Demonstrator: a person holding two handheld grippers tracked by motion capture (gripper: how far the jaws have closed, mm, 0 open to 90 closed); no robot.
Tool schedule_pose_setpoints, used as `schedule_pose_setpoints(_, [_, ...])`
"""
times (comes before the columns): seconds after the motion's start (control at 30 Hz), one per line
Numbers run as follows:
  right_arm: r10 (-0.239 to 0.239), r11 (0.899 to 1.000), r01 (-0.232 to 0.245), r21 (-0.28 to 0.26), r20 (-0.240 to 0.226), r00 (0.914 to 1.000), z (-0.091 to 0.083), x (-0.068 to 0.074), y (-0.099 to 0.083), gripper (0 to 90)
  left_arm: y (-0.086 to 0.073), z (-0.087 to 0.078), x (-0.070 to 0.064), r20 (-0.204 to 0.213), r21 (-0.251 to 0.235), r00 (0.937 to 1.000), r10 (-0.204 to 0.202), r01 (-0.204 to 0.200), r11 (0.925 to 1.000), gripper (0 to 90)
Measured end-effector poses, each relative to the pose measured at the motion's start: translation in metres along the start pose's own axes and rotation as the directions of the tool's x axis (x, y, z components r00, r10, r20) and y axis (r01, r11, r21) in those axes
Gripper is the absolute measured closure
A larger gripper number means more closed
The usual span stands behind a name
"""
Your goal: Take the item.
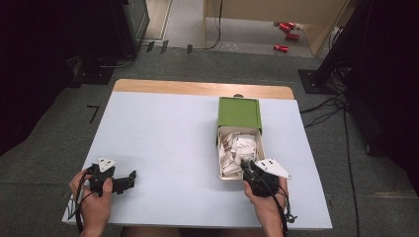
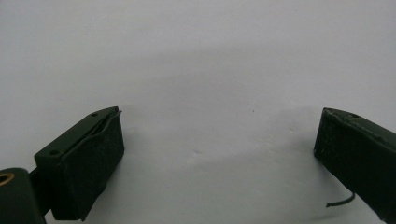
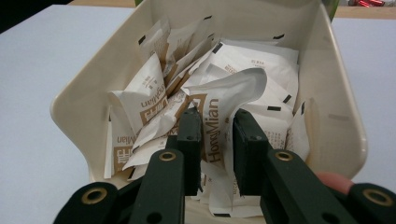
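A cream tray [image 1: 261,148] pulled out of a green box [image 1: 239,112] holds several white and brown sachets [image 1: 237,148]. In the right gripper view, my right gripper [image 3: 217,116] reaches over the tray's near rim [image 3: 70,116]. Its jaws are closed on one sachet [image 3: 233,91] printed "HongMian", which stands up between them. The high view places that right gripper [image 1: 248,165] at the tray's near end. My left gripper [image 1: 132,177] rests low at the table's front left, pointing right. In its own view the left gripper [image 2: 219,126] is open over bare table, with nothing between its pads [image 2: 88,168].
The pale blue table top [image 1: 163,138] has a wooden strip along its far edge. Cables and red cans lie on the floor beyond the table. A fingertip [image 3: 334,181] shows beside the right jaw.
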State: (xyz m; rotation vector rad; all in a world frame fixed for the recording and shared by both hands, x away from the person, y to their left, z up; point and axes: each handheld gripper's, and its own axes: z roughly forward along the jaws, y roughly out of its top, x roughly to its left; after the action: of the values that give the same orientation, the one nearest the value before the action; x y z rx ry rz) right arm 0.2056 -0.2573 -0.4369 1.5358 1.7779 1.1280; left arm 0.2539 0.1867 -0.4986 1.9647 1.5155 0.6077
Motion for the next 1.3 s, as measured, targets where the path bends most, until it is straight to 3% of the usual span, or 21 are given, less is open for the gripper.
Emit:
schedule_pose_setpoints(0.67, [-0.031, 0.996, 0.026, -0.085, -0.050, 0.9983, -0.019, 0.017, 0.019, 76.1, 0.000, 0.000, 0.000, 0.000, 0.000, 1.0000, 0.000, 0.000, 1.0000, 1.7])
schedule_pose_setpoints(0.9, [-0.014, 0.994, 0.010, -0.111, -0.035, 0.9993, -0.029, 0.010, 0.026, 76.0, 0.000, 0.000, 0.000, 0.000, 0.000, 1.0000, 0.000, 0.000, 1.0000, 1.7])
schedule_pose_setpoints(1.3, [0.029, 0.987, -0.024, -0.161, 0.026, 0.9992, -0.045, -0.016, 0.034, 76.1, 0.000, 0.000, 0.000, 0.000, 0.001, 1.0000, 0.000, 0.000, 1.0000, 1.7])
